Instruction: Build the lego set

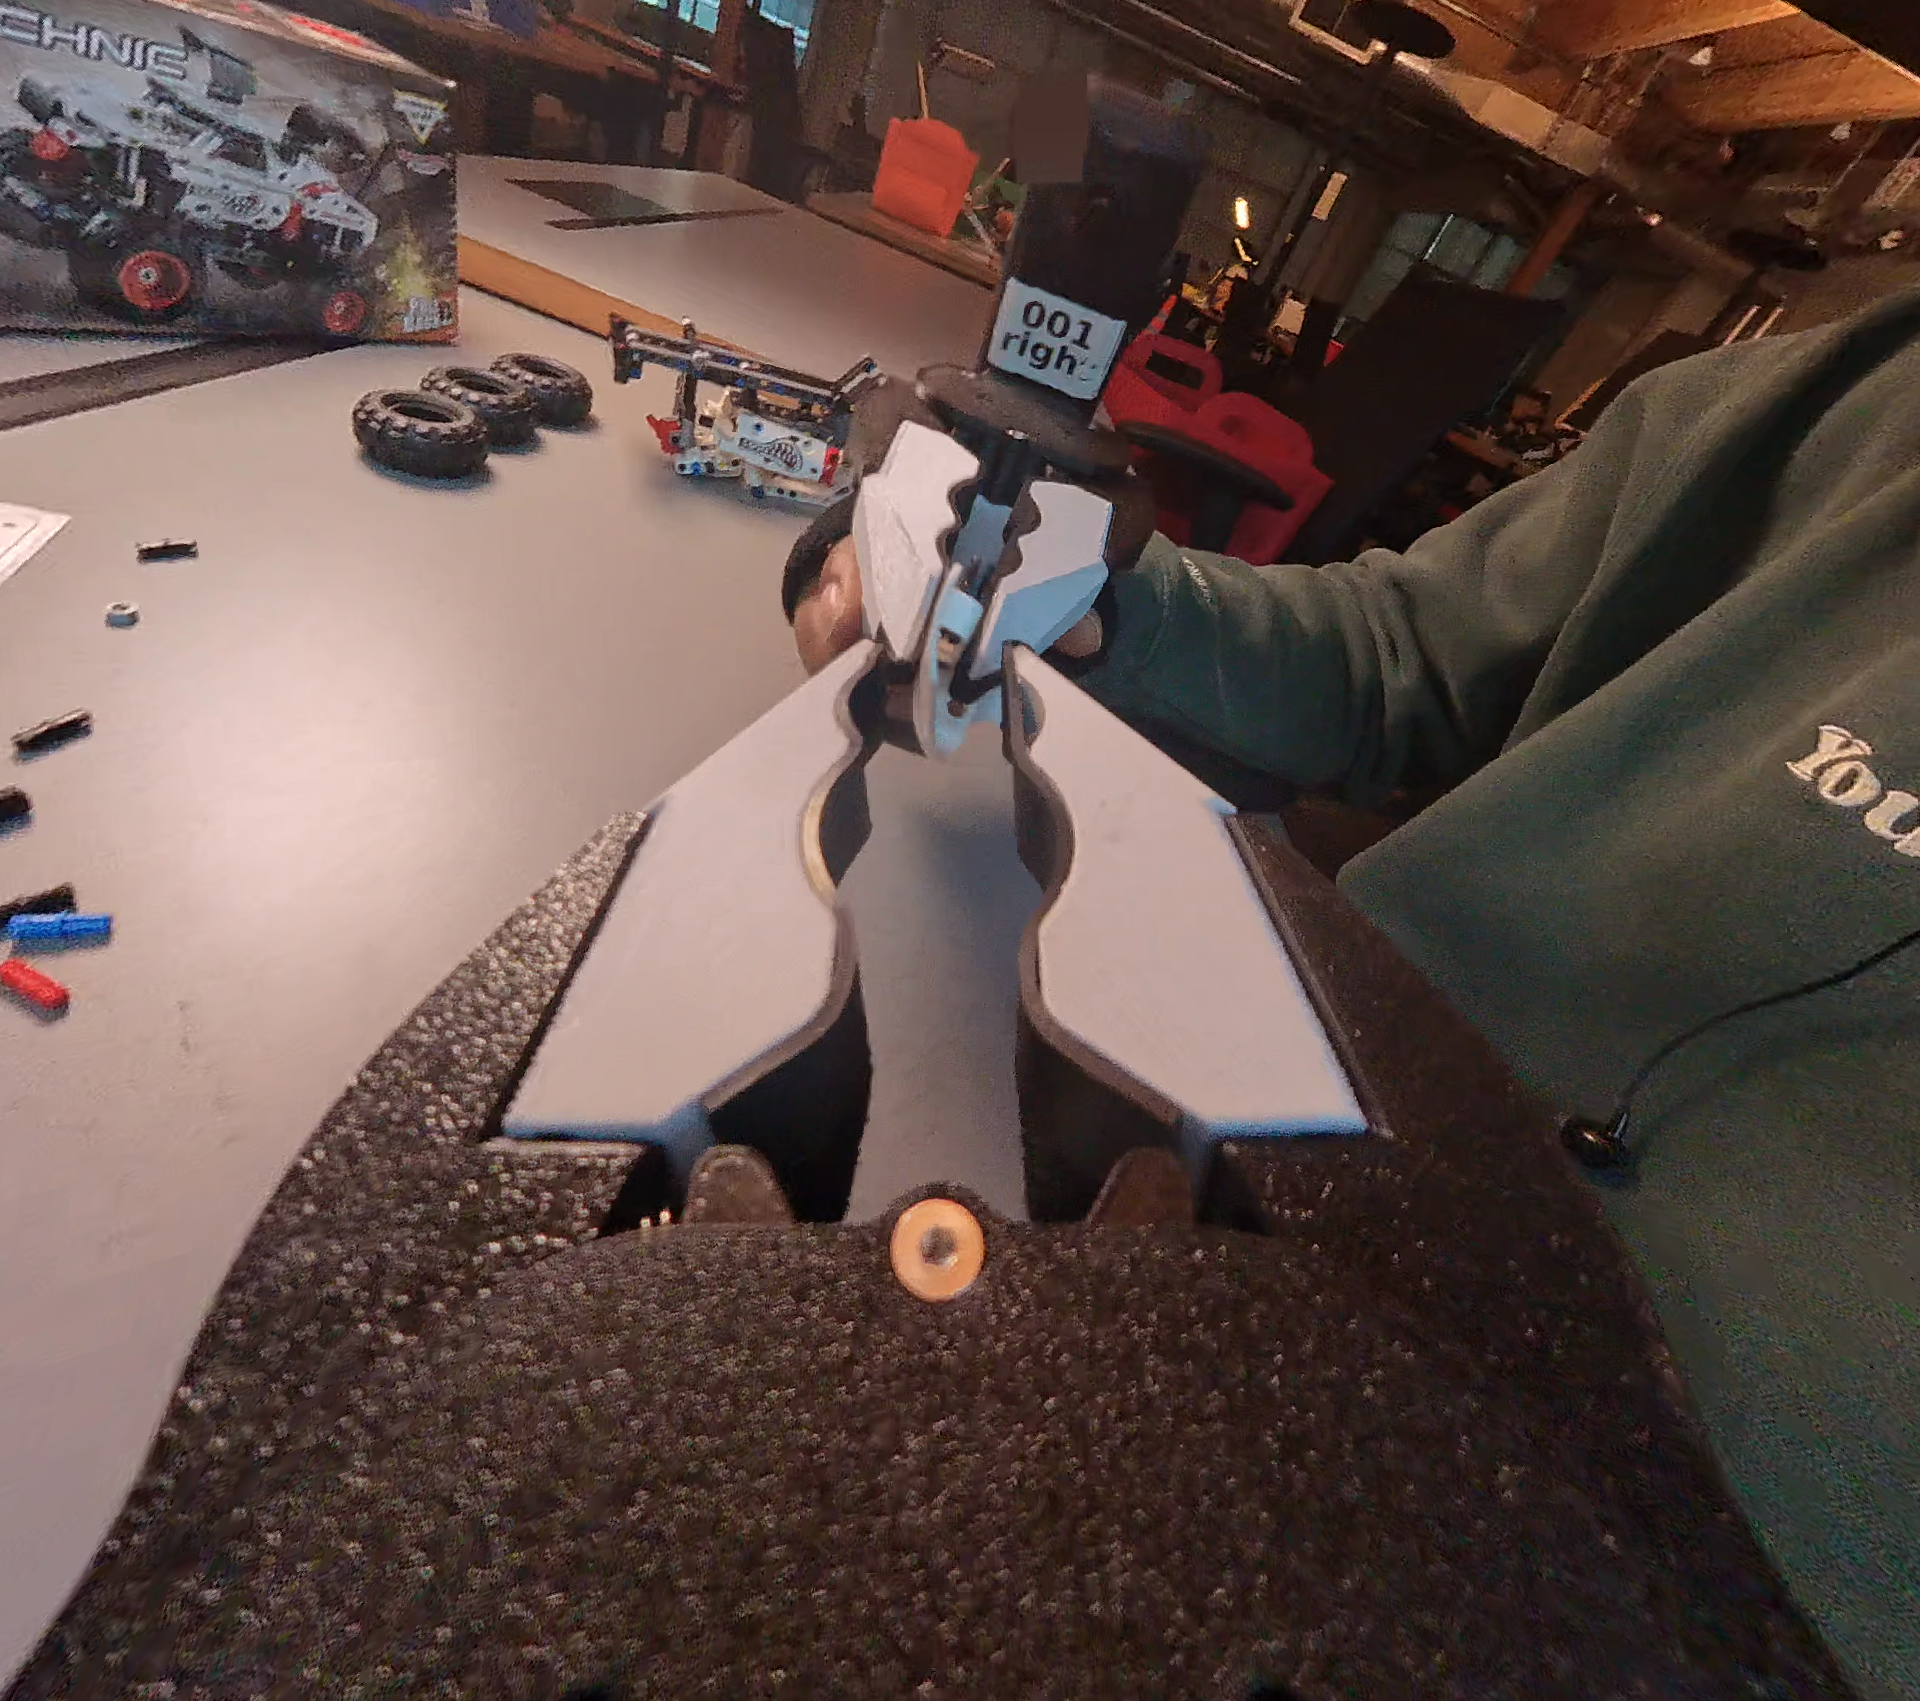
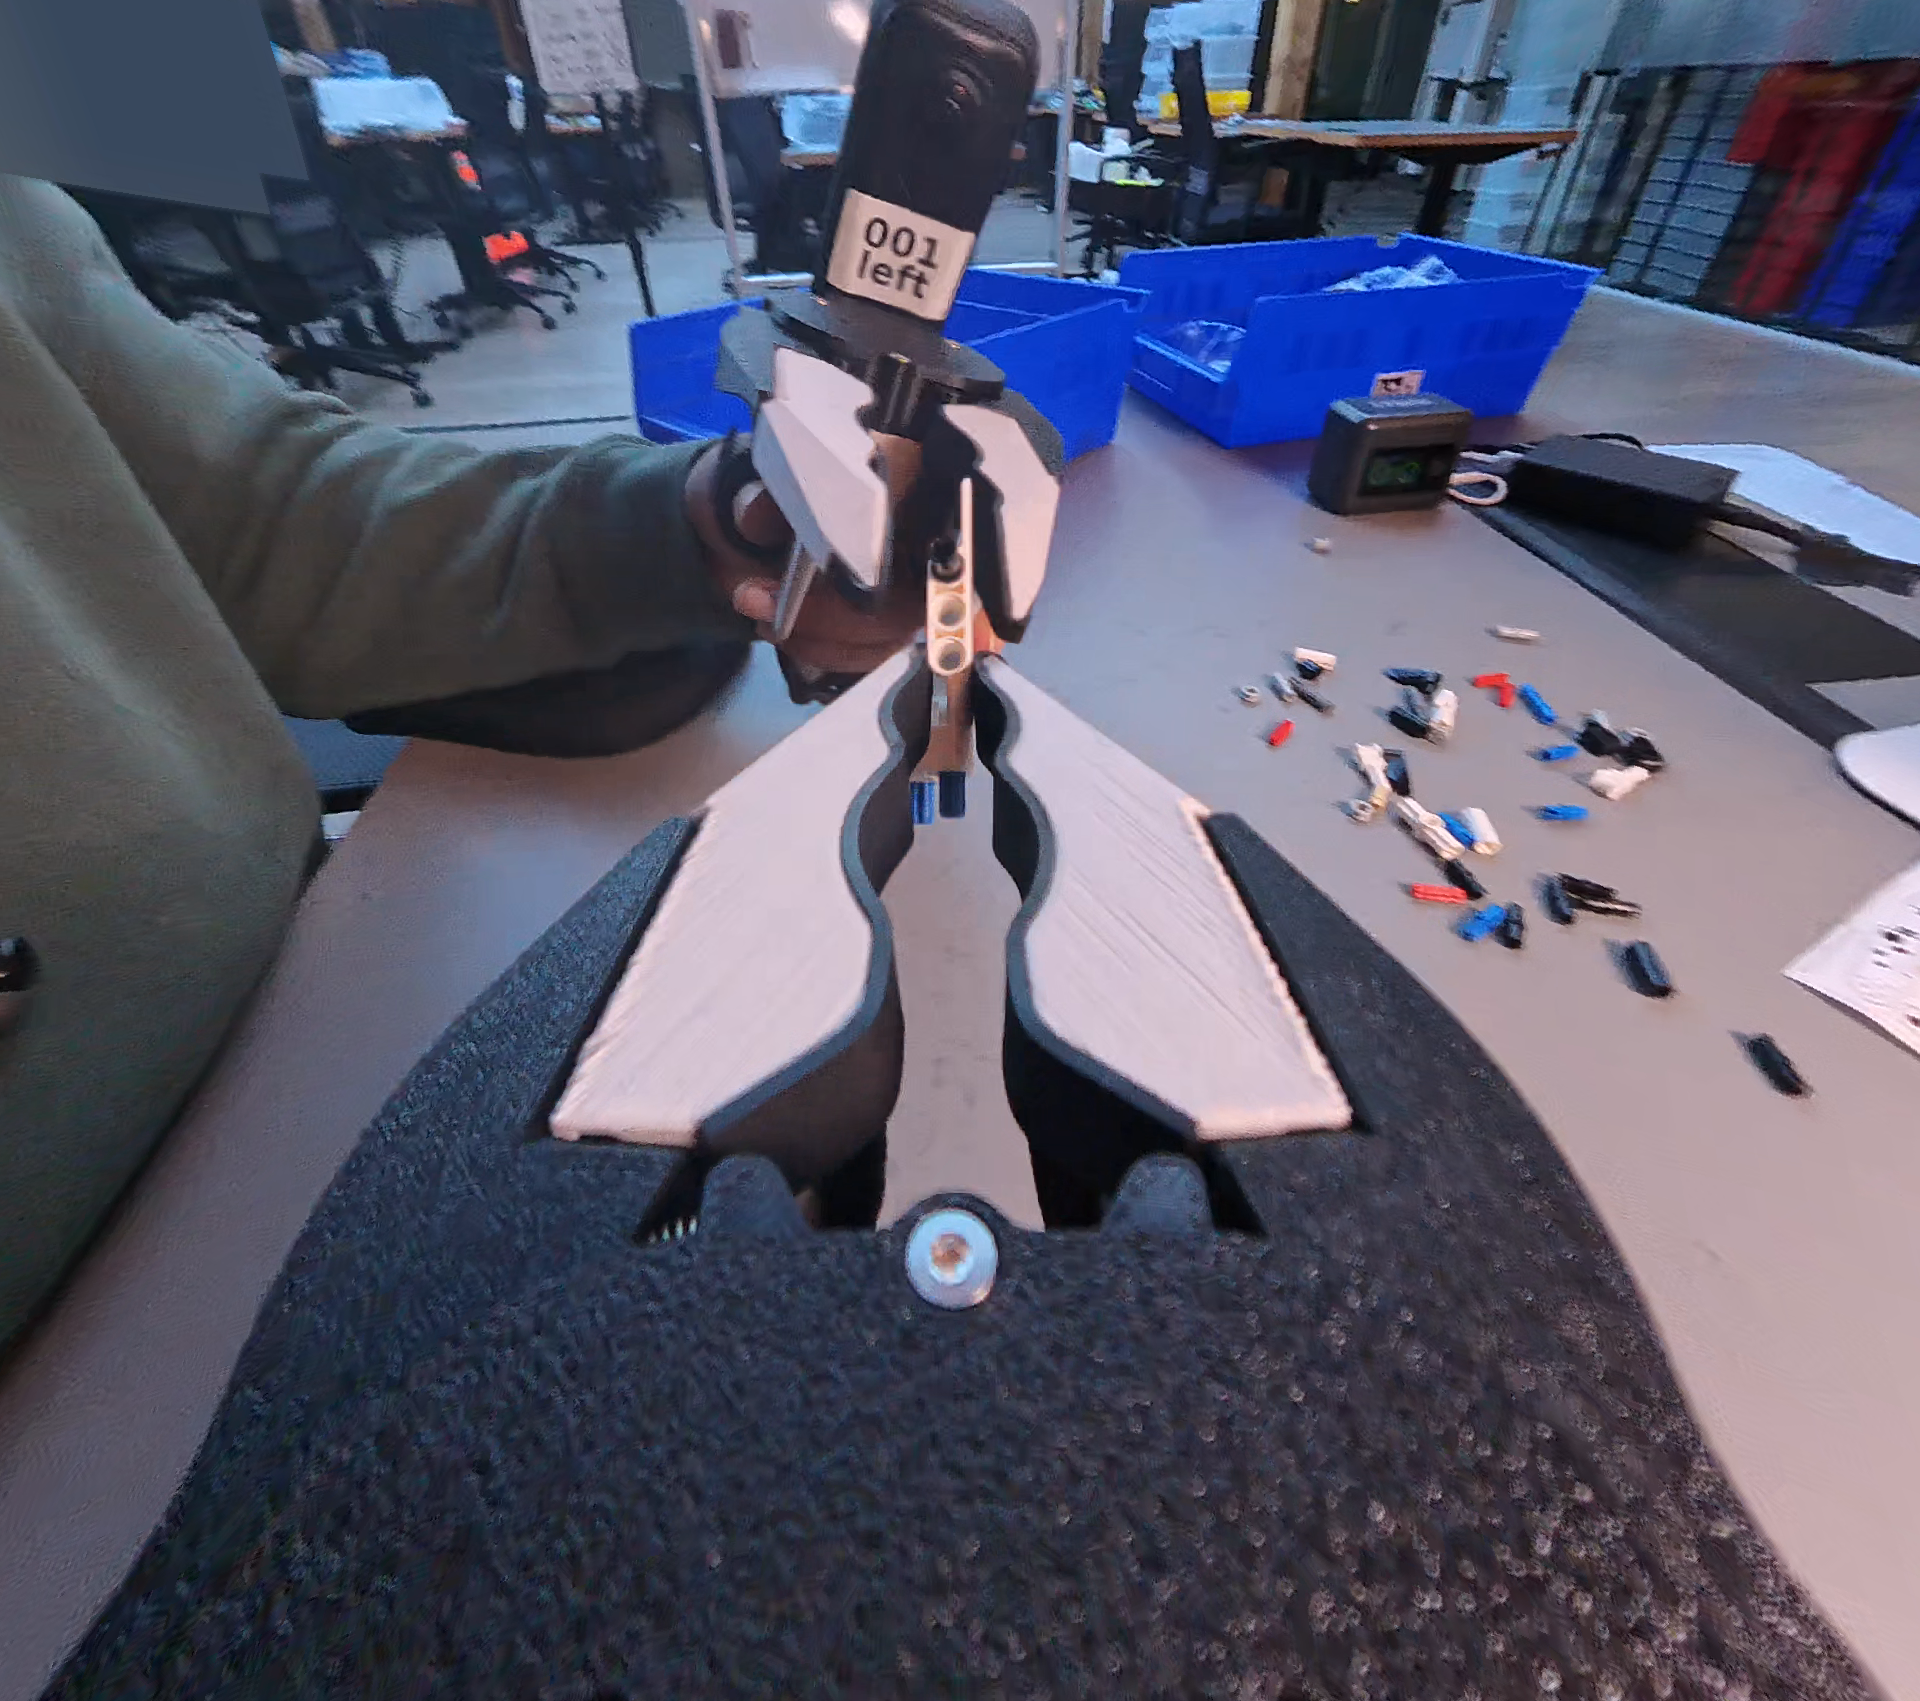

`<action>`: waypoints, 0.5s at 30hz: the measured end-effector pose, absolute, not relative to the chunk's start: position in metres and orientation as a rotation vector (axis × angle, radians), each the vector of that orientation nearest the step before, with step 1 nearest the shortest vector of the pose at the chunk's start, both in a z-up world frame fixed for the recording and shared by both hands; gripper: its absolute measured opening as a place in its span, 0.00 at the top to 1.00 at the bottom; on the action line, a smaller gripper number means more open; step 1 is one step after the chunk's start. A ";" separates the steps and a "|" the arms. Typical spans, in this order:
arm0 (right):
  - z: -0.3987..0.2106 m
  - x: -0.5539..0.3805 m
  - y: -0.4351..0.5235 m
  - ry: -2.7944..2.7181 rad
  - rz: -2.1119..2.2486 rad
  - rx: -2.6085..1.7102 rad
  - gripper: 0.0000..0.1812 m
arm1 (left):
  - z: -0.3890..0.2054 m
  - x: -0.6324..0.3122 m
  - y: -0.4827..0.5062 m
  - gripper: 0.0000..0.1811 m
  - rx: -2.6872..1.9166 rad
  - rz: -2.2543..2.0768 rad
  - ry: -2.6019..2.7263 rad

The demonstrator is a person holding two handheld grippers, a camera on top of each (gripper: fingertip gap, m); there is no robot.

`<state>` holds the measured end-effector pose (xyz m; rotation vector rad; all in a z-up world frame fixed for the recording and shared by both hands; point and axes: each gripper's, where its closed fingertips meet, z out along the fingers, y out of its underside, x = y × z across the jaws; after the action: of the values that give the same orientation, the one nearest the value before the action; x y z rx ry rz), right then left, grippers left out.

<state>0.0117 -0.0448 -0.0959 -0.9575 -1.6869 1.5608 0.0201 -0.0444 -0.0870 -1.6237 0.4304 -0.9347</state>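
White beam [image 2: 950, 612] pinched between right gripper [image 2: 948, 675] and left gripper [image 1: 940, 675] tips

Both grippers' tips meet on a white piece [image 1: 951, 675] above the table [image 1: 312, 716].

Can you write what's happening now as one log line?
right gripper: shut on beam | left gripper: at beam, grip unclear

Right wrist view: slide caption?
Both grippers' jaws pinch one white beam above the table, loose pieces scattered right.
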 end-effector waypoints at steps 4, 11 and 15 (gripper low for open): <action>-0.087 0.017 -0.059 -1.675 1.679 -0.907 0.96 | -0.076 0.029 -0.053 0.96 -1.557 -1.006 0.462; -0.071 0.017 -0.032 -1.666 1.497 -0.955 0.85 | -0.080 0.019 -0.049 0.96 -1.590 -0.940 0.425; -0.026 0.053 0.036 -1.579 1.162 -1.020 0.89 | -0.095 0.018 -0.044 0.96 -1.668 -0.861 0.435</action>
<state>0.0532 0.0364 -0.0258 -1.0201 -1.5790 1.1619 0.0175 -0.0443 -0.0948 -1.6676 0.4352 -0.8607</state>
